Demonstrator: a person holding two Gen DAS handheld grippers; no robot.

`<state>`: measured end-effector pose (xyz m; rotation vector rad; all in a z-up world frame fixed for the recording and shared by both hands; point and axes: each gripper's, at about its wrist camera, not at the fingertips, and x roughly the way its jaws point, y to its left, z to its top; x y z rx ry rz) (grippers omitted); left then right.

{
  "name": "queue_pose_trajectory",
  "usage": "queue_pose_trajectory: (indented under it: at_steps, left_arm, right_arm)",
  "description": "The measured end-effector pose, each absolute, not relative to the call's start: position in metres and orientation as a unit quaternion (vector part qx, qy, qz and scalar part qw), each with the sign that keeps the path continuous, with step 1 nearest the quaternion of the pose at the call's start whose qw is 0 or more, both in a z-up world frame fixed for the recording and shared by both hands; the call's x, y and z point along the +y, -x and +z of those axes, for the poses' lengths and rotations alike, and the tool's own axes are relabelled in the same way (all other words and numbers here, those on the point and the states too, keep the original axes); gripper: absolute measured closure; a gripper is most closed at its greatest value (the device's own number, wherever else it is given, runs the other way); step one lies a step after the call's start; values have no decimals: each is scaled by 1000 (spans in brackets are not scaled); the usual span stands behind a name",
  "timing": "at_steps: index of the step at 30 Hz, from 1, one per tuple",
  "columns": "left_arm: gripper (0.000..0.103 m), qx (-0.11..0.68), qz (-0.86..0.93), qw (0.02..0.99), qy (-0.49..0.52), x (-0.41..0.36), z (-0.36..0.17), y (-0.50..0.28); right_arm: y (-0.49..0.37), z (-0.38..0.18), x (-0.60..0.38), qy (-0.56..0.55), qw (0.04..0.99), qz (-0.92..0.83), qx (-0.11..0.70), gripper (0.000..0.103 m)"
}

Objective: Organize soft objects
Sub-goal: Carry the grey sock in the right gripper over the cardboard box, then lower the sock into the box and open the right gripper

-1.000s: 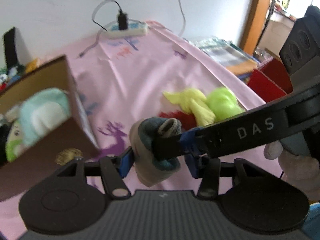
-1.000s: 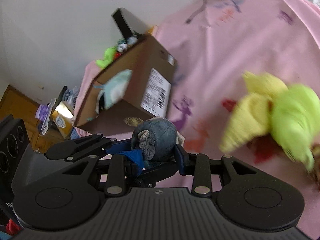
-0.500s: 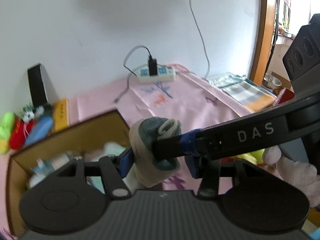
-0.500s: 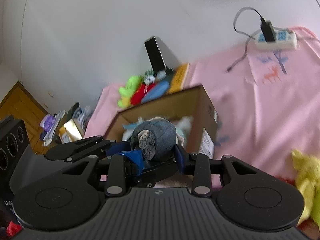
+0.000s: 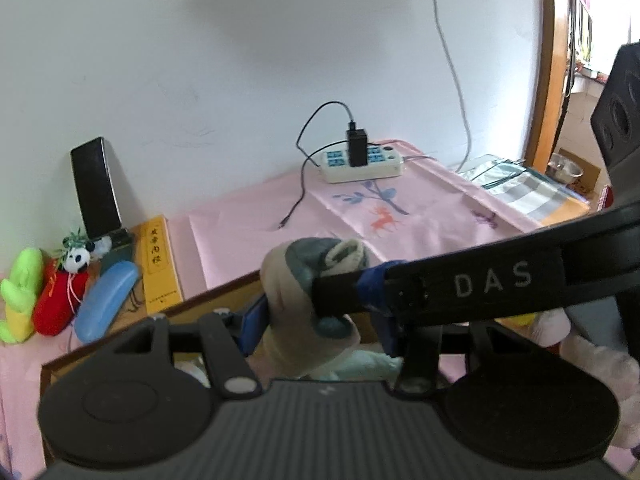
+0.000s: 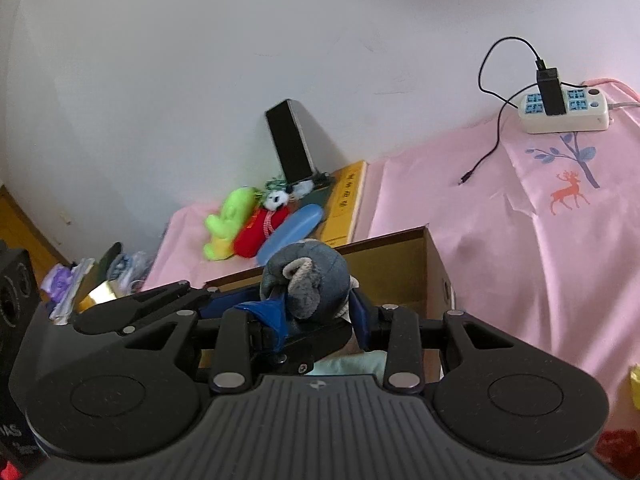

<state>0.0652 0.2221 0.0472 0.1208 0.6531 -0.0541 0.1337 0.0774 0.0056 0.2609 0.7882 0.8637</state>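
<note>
Both grippers have swung away from the yellow and green toys on the pink cloth, and you now hold them over the open brown cardboard box. Your left gripper pinches a grey and cream plush toy between its blue-padded fingers, while your right gripper clamps the same toy's blue-grey rounded end from the other side. The toy hangs just above the box opening, where a pale mint soft item lies inside. Beyond the box, a lime-green plush, a red plush and a white power strip rest on the pink printed tablecloth.
</note>
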Motion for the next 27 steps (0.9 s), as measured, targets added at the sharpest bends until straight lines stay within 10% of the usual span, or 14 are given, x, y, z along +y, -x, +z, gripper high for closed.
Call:
queue_pose_trajectory:
  at_steps: [27]
  left_arm:
    - [35,370,-11,928,41,272,-16,-113]
  right_arm:
    - [-154,-40,108,-52,885,327,329,90]
